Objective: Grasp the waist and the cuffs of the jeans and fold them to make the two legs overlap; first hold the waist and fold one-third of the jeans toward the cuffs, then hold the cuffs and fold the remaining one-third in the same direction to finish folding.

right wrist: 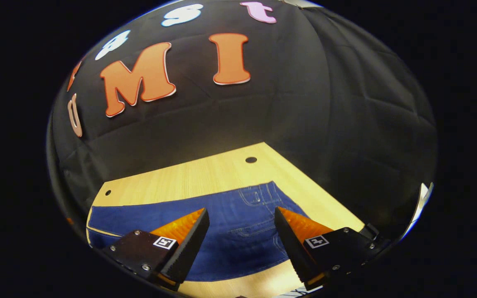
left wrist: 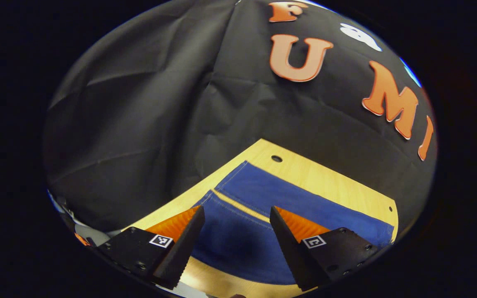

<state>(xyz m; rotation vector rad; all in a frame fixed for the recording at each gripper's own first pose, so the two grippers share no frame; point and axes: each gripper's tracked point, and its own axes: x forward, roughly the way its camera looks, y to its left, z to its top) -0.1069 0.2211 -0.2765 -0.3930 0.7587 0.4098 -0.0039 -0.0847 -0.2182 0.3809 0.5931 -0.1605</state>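
Blue jeans lie flat on a light wooden table. In the left gripper view the two cuffs [left wrist: 238, 198] lie side by side, a thin strip of table showing between the legs. My left gripper [left wrist: 236, 215] hovers open over the near cuff, nothing between its fingers. In the right gripper view the waist end [right wrist: 259, 194], with belt loops and a pocket seam, lies ahead of my right gripper [right wrist: 242, 217], which also stands open just above the denim, holding nothing.
The table [left wrist: 325, 178] has small round holes near its far corners [right wrist: 251, 159]. The black cloth wall rises right behind the table's far edge and along its sides. Bare wood [right wrist: 205, 174] lies beyond the jeans.
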